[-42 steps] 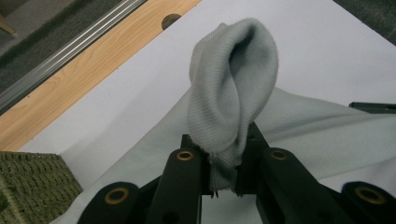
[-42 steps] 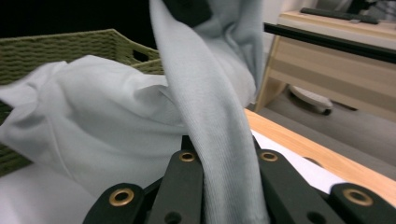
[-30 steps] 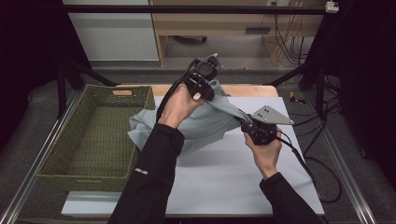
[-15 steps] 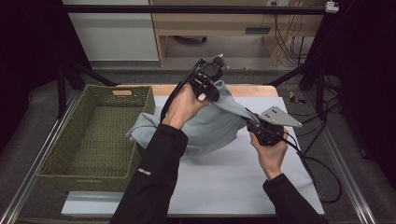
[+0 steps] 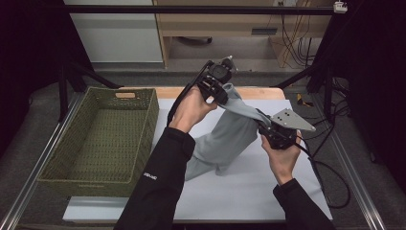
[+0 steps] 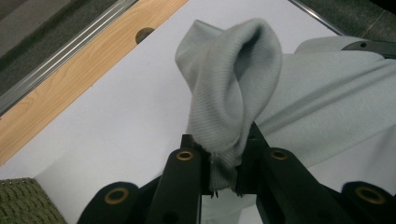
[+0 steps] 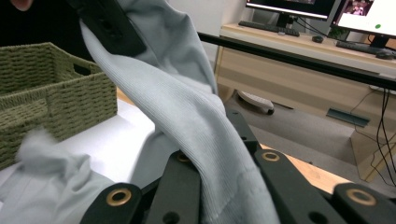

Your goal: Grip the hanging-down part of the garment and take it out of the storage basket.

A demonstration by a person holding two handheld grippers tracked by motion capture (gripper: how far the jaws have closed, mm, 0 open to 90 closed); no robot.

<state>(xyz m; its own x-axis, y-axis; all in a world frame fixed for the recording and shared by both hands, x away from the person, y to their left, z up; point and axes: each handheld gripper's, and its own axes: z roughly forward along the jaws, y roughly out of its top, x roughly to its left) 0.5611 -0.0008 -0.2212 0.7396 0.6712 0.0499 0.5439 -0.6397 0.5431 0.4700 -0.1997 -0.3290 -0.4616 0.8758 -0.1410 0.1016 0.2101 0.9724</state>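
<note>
Grey garment [image 5: 229, 139] lifted further off counter [image 5: 249, 191] since 0.5 s ago, clamped taut between left tool [image 5: 216, 82] and right tool [image 5: 275, 135]; unfolding likely underway.

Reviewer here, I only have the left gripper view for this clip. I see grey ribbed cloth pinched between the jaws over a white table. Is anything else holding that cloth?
Observer: Yes. In the high view the right gripper grips the same grey garment at another spot, so a band of it stretches between the right gripper and the left gripper.
Reviewer: Is the whole garment off the table?
Observer: No. Its lower part rests bunched on the white table cover.
Reviewer: Any container nearby?
Observer: A green woven basket sits on the person's left side of the table, and it looks empty.
</note>
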